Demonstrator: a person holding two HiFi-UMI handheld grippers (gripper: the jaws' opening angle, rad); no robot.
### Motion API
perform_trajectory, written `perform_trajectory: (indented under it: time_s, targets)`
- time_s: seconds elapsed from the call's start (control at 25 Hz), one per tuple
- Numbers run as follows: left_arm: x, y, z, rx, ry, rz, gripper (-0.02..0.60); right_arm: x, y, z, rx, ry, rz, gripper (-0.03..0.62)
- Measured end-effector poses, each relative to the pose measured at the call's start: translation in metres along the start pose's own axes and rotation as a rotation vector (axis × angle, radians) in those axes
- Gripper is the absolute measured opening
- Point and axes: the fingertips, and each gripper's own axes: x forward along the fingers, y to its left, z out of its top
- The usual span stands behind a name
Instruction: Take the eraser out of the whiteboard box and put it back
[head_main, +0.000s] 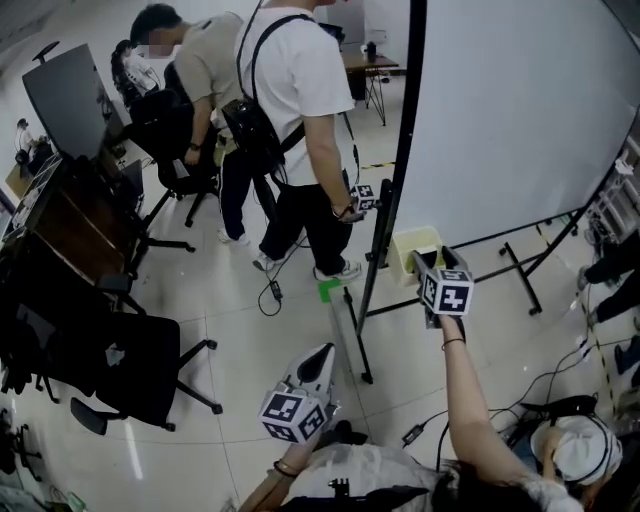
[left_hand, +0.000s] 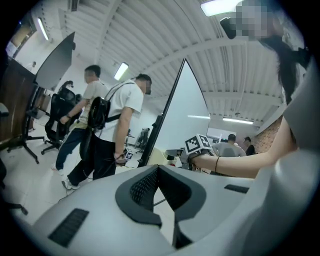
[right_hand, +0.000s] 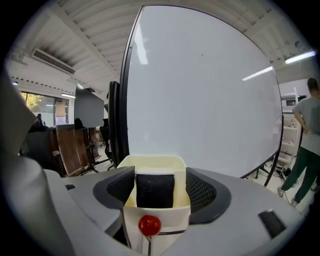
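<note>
Down by the lower corner of the whiteboard (head_main: 510, 110), holds the right gripper (head_main: 441, 262) at the cream whiteboard box (head_main: 410, 243), jaws spread wide and straddling it without pinching anything. Looks, through the right gripper view, straight onto the eraser (right_hand: 155, 190): standing upright inside the box, dark face toward the camera, pale edge on top, pressed by neither pad. Cannot settle from this alone whether catching the reach before the pick or the release after the return; either way, reads as a moment with the eraser lodged in the box and nothing gripped. If the former, leaves the whole job ahead: closing on the eraser, lifting it clear of the box walls, lowering it back in. If the latter, leaves only the backing away. Carries the left gripper (head_main: 318, 358) low and well apart from the box, jaws pressed together on nothing, and by the look of it taking no part in the work. Shows also a small red knob (right_hand: 149, 225) just below the box front, close under the jaws and worth steering clear of.
</note>
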Motion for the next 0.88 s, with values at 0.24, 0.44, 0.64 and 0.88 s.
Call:
perform_trajectory:
  time_s: [0.24,0.44,0.64,0.88]
  targets:
    - [0.011,-0.031,-0.005,0.013,0.016,-0.058,-0.014,-0.082,0.011,0.045,0.072,-0.186,0.077,0.293]
    - [0.022,-0.069,-0.006,0.037,0.026,-0.123,-0.014,-0.179,0.029,0.064,0.197,-0.339,0.131,0.244]
    - [0.024,-0.121,-0.01,0.063,0.024,-0.19,-0.014,-0.262,0.033,0.038,0.229,-0.382,0.088,0.126]
    - [0.003,-0.186,-0.025,0.084,0.02,-0.246,-0.014,-0.33,0.037,-0.018,0.251,-0.32,0.074,0.006]
